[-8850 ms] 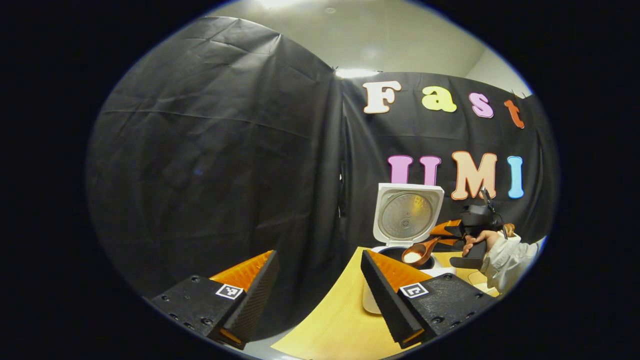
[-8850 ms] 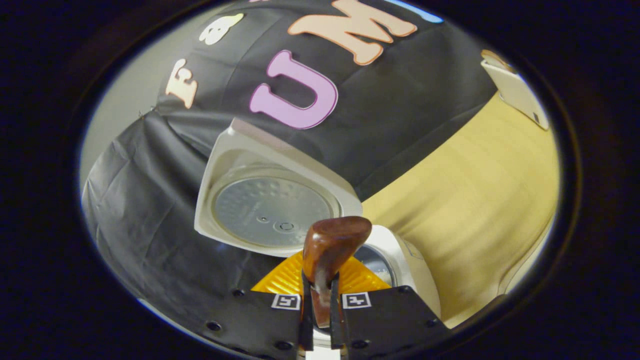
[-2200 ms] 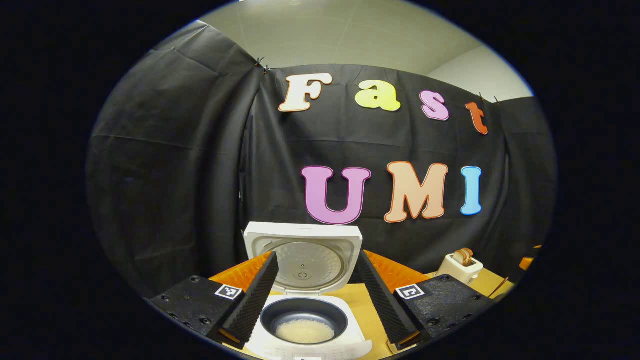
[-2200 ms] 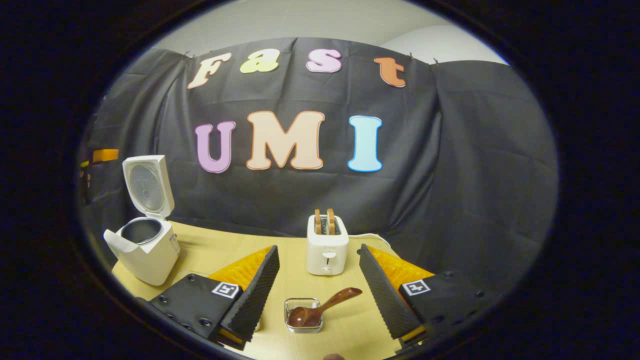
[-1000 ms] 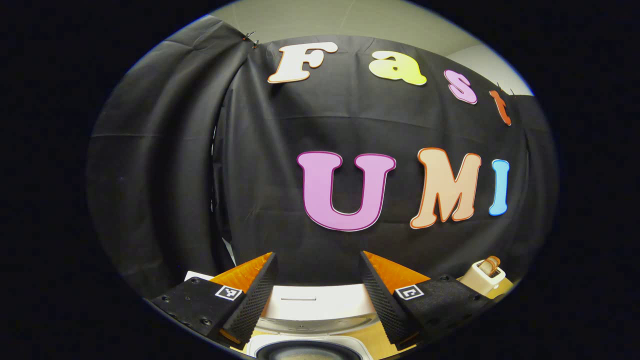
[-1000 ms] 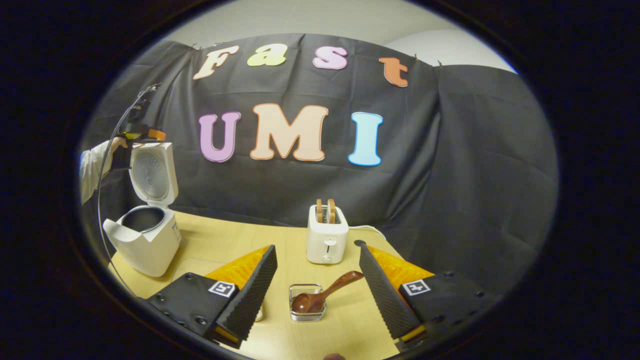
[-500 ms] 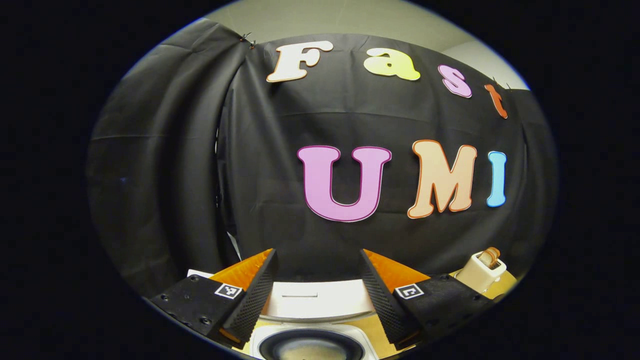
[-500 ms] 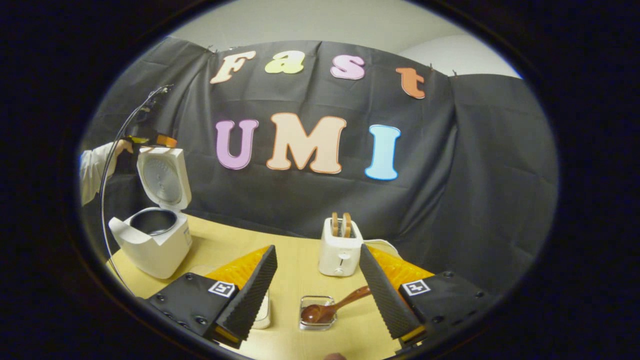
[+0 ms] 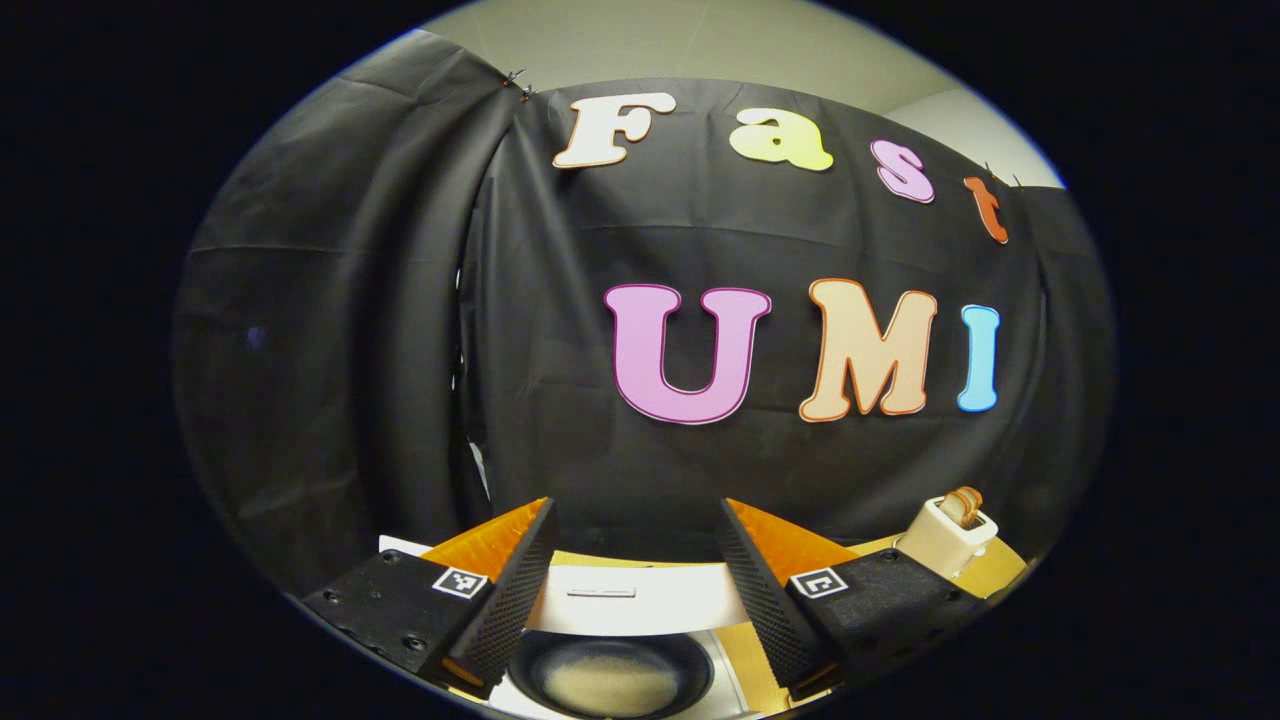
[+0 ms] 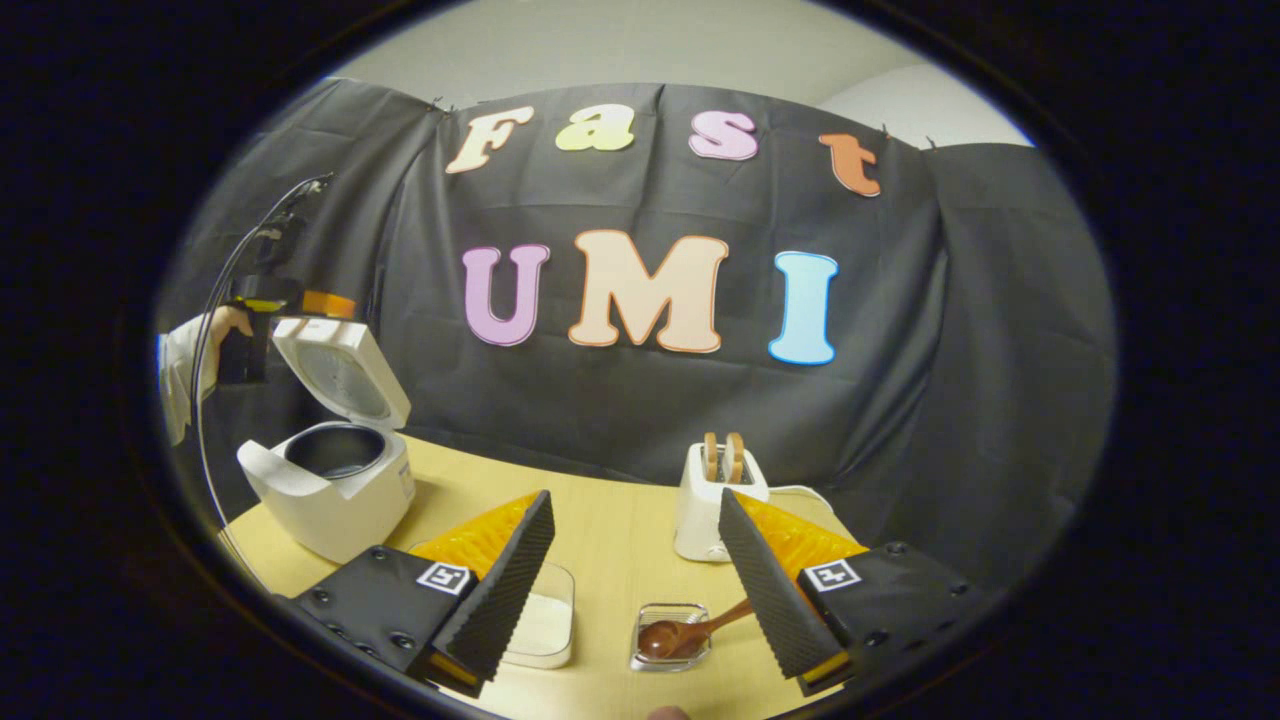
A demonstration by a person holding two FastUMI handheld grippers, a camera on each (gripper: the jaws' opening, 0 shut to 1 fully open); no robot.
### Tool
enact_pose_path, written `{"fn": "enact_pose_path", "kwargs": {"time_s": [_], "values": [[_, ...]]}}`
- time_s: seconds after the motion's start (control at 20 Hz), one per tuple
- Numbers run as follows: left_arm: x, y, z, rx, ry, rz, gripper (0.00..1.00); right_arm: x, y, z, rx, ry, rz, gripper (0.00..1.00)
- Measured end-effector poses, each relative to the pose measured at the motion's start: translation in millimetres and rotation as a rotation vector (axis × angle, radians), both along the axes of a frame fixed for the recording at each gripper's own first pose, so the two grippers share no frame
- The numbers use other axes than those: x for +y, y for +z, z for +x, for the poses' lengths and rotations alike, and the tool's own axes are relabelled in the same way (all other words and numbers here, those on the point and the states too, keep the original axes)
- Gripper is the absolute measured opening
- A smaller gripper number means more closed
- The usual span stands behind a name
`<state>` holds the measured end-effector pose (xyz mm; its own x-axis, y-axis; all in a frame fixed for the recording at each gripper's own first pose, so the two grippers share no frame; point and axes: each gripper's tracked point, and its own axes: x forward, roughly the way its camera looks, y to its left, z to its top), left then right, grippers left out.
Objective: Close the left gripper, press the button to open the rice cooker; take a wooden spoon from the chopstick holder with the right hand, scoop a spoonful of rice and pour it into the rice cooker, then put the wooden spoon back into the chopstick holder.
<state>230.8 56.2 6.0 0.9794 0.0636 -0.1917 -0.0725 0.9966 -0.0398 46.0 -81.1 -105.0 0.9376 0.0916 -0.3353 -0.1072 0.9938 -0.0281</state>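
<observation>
- The left tool [image 9: 635, 560] has two wedge-shaped fingers with a ribbed inner surface; each finger sits on a black block with small screws and a square black-and-white marker.
- The right tool [image 10: 635, 560] has the same build: ribbed wedge fingers, black blocks, screws, one square marker on each block.
- In the right gripper view, a hand [image 10: 222, 322] comes out of a white sleeve [image 10: 178, 365].
- A thin dark cable [image 10: 215, 320] curves from the top of the far tool down past the sleeve.
</observation>
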Motion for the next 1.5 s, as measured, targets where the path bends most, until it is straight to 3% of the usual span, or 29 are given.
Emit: {"fn": "enact_pose_path", "kwargs": {"time_s": [0.55, 1.5], "values": [[2, -69, -57, 0.094, 0.044, -0.085, 0.94, 22, 2, 1, 0.005, 0.064, 0.026, 1.0], [-3, -141, -97, 0.207, 0.066, -0.057, 0.94, 30, 1, -1, 0.011, 0.082, 0.031, 1.0]]}}
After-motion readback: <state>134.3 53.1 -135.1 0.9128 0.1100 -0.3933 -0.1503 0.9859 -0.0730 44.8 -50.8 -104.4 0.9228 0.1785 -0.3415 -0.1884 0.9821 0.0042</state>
